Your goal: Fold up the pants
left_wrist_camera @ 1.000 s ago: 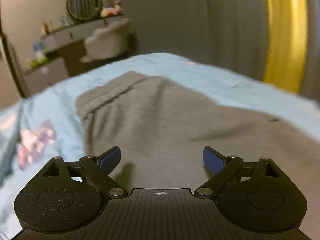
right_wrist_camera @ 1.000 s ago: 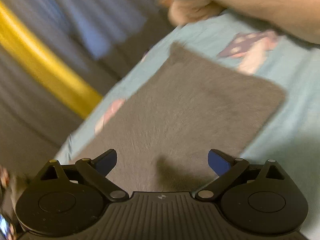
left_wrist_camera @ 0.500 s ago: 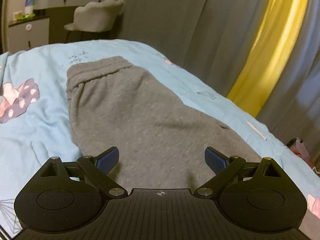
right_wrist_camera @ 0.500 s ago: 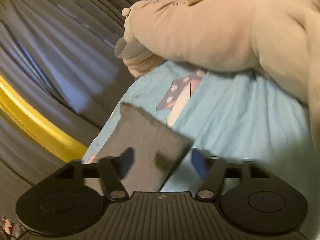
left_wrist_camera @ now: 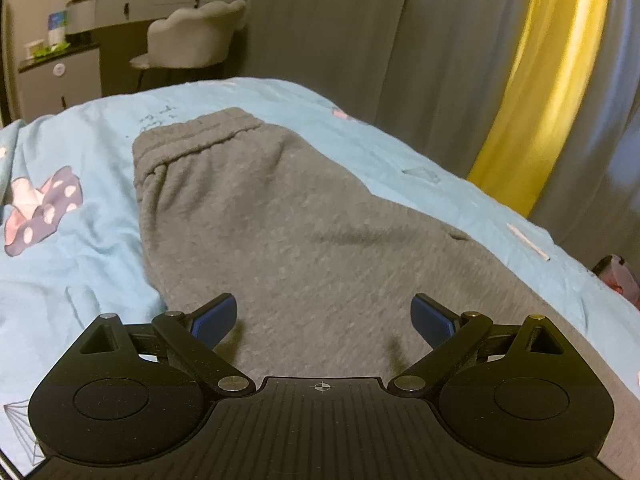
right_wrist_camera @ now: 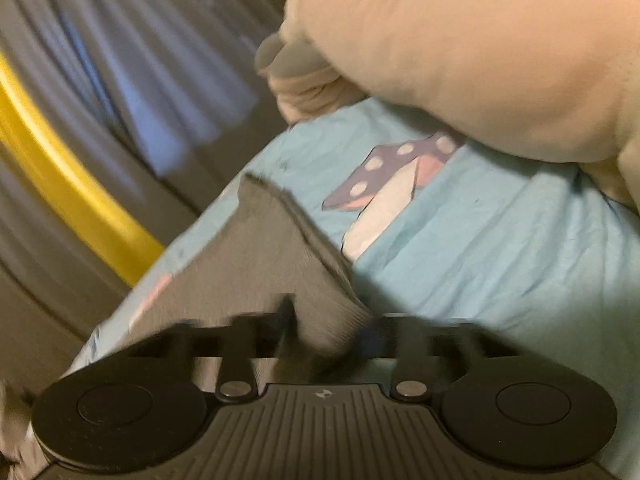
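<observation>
Grey sweatpants (left_wrist_camera: 280, 216) lie flat on a light blue bedsheet (left_wrist_camera: 80, 264), waistband at the far end. My left gripper (left_wrist_camera: 324, 316) is open and empty, hovering just above the pants' middle. In the right wrist view the pants (right_wrist_camera: 256, 264) run toward the far left, and my right gripper (right_wrist_camera: 328, 332) is blurred, its fingers closing on the near edge of the fabric. The fabric fills the gap between them.
A person's arm in a beige sleeve (right_wrist_camera: 460, 60) crosses the top of the right wrist view. Grey curtains with a yellow stripe (left_wrist_camera: 532, 88) hang beyond the bed. A desk and a padded chair (left_wrist_camera: 192, 36) stand at the far left.
My right gripper has dropped to the pants' near edge and its fingers have closed inward from wide open. My left gripper stays open over the pants, tilting slightly.
</observation>
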### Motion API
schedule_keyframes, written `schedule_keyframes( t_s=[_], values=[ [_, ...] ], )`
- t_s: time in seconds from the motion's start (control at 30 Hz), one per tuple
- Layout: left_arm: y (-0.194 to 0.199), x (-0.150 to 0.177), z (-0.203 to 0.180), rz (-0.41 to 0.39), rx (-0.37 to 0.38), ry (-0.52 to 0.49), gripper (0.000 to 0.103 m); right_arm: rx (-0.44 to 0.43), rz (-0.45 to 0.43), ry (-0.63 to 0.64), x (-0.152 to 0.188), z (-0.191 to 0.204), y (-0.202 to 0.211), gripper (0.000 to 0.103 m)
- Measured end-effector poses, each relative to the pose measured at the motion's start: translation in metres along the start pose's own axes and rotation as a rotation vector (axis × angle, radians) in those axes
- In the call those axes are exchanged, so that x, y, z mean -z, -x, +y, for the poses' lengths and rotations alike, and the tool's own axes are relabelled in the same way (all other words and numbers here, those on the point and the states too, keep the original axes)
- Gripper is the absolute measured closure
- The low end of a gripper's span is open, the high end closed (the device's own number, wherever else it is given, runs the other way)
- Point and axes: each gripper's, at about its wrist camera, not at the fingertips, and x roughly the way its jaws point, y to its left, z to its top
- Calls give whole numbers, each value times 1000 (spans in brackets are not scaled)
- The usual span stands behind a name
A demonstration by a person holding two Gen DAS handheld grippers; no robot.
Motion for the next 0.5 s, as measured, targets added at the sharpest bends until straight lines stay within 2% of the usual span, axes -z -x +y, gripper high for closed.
schedule_keyframes(
  t_s=[0.07,0.13,0.2,0.27,0.3,0.4,0.5],
  values=[
    [-1,0,0,4,7,2,4,-24,-27,1,2,3,7,76],
    [-2,0,1,10,12,11,4,-33,-39,-25,1,4,8,69],
    [-5,0,3,22,13,29,4,-28,-38,-54,0,5,3,50],
    [-7,0,6,36,16,46,4,-17,-12,-81,-1,4,-5,48],
    [-7,0,7,40,20,55,4,-10,-5,-88,-1,4,-9,49],
    [-8,-1,11,48,29,78,4,27,-14,-95,-3,9,-10,79],
    [-9,-1,12,51,36,86,4,77,-21,-54,-5,24,-8,79]
  ],
)
